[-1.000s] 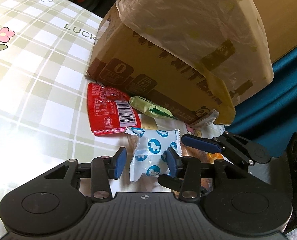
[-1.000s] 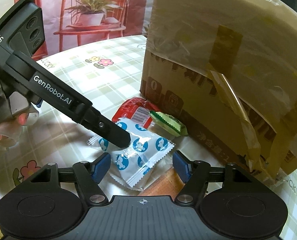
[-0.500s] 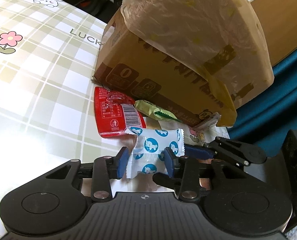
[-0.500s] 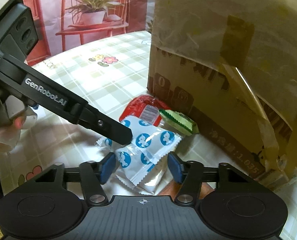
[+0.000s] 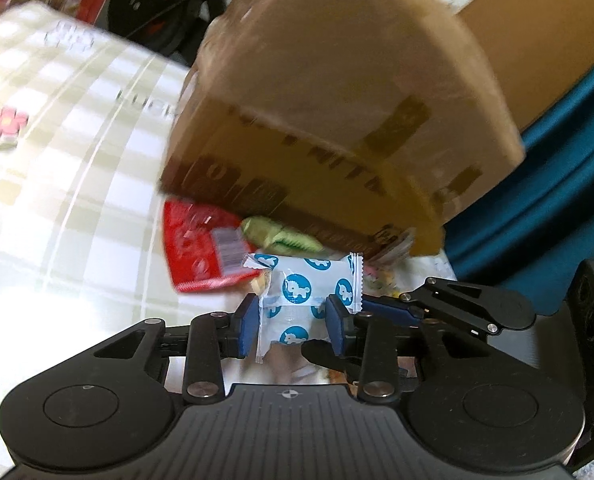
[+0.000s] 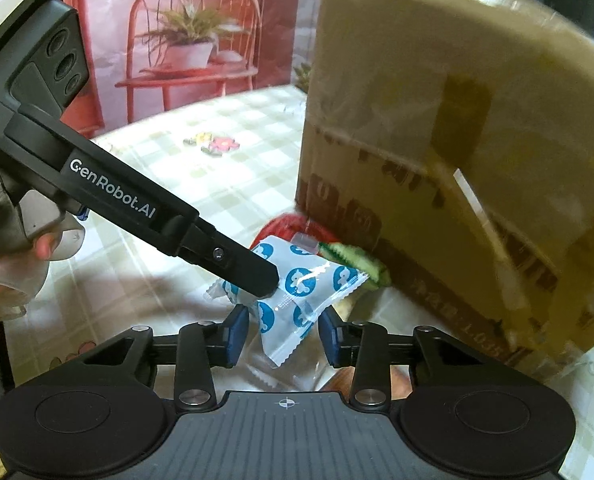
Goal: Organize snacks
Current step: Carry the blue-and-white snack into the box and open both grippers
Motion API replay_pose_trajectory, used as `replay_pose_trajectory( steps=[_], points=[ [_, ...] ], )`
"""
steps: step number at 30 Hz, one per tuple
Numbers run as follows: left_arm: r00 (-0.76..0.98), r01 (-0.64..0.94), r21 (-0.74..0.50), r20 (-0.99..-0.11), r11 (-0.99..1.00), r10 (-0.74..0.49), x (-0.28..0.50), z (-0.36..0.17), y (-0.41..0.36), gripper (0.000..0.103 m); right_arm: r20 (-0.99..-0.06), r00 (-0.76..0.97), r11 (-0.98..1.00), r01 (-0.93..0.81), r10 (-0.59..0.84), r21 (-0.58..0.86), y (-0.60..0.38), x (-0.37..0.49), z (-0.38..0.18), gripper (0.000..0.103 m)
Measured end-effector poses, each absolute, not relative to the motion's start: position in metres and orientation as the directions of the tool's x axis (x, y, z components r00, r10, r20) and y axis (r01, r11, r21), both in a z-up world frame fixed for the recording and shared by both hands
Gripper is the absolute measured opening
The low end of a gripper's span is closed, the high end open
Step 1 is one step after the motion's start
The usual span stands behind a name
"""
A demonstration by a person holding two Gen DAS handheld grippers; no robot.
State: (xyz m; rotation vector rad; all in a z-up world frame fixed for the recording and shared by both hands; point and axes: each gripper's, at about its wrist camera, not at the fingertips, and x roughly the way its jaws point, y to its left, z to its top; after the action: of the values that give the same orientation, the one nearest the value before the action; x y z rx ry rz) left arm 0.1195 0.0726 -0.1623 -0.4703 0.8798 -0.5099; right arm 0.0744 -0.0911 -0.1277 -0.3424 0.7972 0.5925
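Observation:
A white snack packet with blue round prints point(image 5: 297, 290) sits between the blue pads of my left gripper point(image 5: 293, 330), which is shut on it and holds it just above the table. From the right wrist the same packet point(image 6: 309, 280) hangs between the pads of my right gripper point(image 6: 283, 336). Those jaws are closing, and a gap still shows on the right side. One left finger point(image 6: 253, 270) lies across the packet's top. A right finger point(image 5: 393, 314) reaches in from the right. A red packet point(image 5: 195, 248) and a green packet point(image 5: 281, 236) lie against the box.
A large taped cardboard box point(image 6: 457, 160) stands close behind the snacks on the checked tablecloth point(image 5: 77, 180). Teal cloth point(image 5: 557, 200) hangs at the right. A person's hand point(image 6: 1, 264) holds the left gripper's handle. A backdrop picturing a red chair point(image 6: 193, 40) stands behind the table.
The left jaws narrowed onto the blue-print packet and rose with it. The right jaws drew in from wide to close around the same packet.

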Motion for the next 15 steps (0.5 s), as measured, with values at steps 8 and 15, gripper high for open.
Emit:
replay_pose_trajectory(
  steps=[8,15],
  points=[
    [0.631,0.337,-0.502,-0.508,0.796,-0.587,0.113,-0.087,0.06,0.038,-0.621,0.669,0.794,-0.596,0.408,-0.122,-0.108,0.064,-0.061,0.035],
    [0.681,0.474,-0.387,-0.408,0.791,-0.607,0.131,-0.006,0.024,0.038,-0.478,0.785,0.827,-0.53,0.395,-0.187,-0.149,0.077,0.009,0.035]
  ],
)
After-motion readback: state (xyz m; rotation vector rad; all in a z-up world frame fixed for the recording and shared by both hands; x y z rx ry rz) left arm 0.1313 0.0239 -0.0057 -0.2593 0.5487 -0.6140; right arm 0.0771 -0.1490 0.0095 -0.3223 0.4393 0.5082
